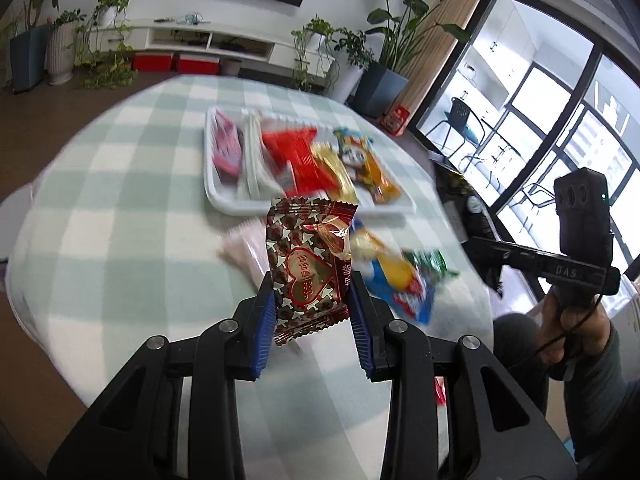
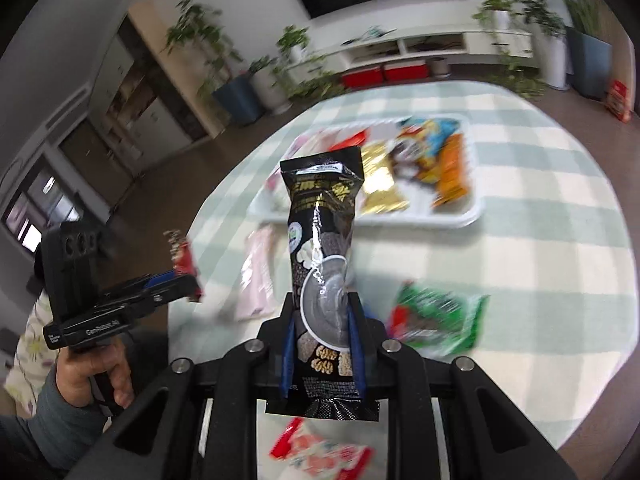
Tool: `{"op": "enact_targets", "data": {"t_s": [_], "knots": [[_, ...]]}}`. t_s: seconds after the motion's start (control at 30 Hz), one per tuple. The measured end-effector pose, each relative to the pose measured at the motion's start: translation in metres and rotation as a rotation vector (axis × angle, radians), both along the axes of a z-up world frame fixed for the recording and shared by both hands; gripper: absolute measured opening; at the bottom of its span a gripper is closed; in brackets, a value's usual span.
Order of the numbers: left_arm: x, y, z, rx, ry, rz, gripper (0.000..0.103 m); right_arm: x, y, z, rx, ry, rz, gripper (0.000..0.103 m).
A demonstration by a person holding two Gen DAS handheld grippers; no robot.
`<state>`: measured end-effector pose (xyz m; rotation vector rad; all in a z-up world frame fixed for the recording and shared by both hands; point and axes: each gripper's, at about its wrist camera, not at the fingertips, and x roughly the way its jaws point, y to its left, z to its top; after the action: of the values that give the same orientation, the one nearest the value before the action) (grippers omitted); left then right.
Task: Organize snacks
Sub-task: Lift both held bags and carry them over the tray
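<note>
Left gripper [image 1: 312, 300] pinches a light, crinkly brown heart-printed foil packet [image 1: 310, 270] at its lower sides, right gripper [image 2: 322, 344] clamps a slippery black sachet [image 2: 324, 264] low down, white snack tray [image 1: 212, 196] lying toward twelve o'clock.

1. The white rectangular plastic tray [image 1: 224, 200] holds packets too smeared by motion blur to read.
2. A blurred green crinkly foil bag [image 2: 438, 320] shows no legible print.
3. A red-and-white printed packet [image 2: 320, 452] is cut off by the picture's lower edge.
4. The black glossy sachet [image 2: 324, 248] hides part of a pale pink packet [image 2: 258, 276] and the surface behind it.
</note>
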<state>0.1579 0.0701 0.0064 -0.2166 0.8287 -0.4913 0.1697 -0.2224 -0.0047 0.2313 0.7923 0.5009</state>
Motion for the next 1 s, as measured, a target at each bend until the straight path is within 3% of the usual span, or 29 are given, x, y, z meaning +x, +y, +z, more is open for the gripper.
{"op": "enact_targets", "data": {"t_s": [0.17, 0.4, 0.7, 1.0], "knots": [[0.054, 0.01, 0.03, 0.025, -0.043, 0.019, 0.032, 0.032, -0.041, 0.038, 0.014, -0.071, -0.14, 0.025], [0.134, -0.015, 0.049, 0.046, -0.045, -0.008, 0.032, 0.085, -0.032, 0.059, 0.008, -0.113, -0.184, 0.025], [0.2, -0.068, 0.014, 0.121, 0.023, -0.047, 0.032, 0.146, 0.021, 0.016, -0.04, -0.023, -0.119, 0.025], [0.219, -0.077, -0.026, 0.167, 0.057, -0.055, 0.032, 0.17, 0.05, -0.029, -0.134, 0.072, -0.077, 0.025]]}}
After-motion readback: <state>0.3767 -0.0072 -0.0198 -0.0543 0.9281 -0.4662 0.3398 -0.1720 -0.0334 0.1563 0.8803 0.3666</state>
